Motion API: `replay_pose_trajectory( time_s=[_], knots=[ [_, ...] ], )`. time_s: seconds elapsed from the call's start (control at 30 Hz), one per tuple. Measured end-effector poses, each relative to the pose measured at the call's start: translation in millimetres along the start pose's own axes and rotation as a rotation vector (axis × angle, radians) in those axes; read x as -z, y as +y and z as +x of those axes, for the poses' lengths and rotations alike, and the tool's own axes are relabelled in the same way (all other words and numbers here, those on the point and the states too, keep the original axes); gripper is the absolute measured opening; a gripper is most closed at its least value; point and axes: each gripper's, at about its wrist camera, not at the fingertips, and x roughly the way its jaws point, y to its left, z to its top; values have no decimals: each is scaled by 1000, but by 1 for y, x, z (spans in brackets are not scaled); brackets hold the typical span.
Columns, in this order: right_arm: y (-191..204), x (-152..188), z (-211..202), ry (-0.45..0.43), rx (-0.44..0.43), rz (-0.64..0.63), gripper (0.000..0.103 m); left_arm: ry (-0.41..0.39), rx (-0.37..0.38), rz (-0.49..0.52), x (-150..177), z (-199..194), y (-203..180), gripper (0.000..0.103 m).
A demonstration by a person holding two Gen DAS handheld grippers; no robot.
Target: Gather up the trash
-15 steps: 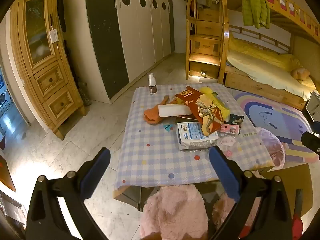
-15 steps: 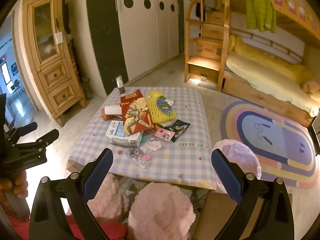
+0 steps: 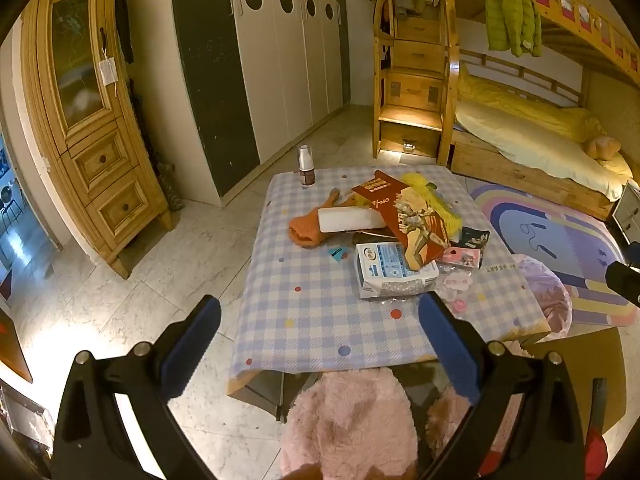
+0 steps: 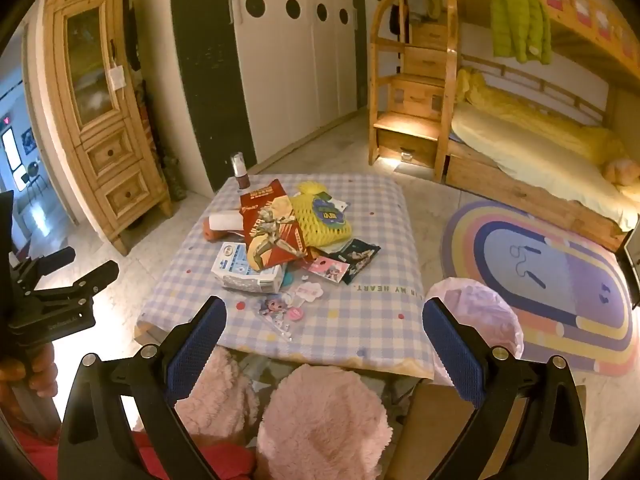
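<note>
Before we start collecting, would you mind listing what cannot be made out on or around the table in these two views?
- Bin bag contents: both views, its pink rim folds over the opening.
- Orange item: left wrist view, the white roll covers part; its kind is unclear.
- What lies under the red packet: both views, the pile hides it.
- Bottle label: too small to read.
- Right gripper in left wrist view: cut off by the edge.

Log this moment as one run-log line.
left gripper: open, empty | right gripper: open, empty | trash pile: untouched on table | pink-lined bin: beside table
</note>
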Motion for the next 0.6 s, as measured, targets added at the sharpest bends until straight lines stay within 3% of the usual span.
replay_pose_trajectory(
  time_s=[0.6],
  knots=[
    [-3, -1, 2, 4, -4, 4, 98, 1, 0, 1, 0, -4, 0, 96]
  ],
)
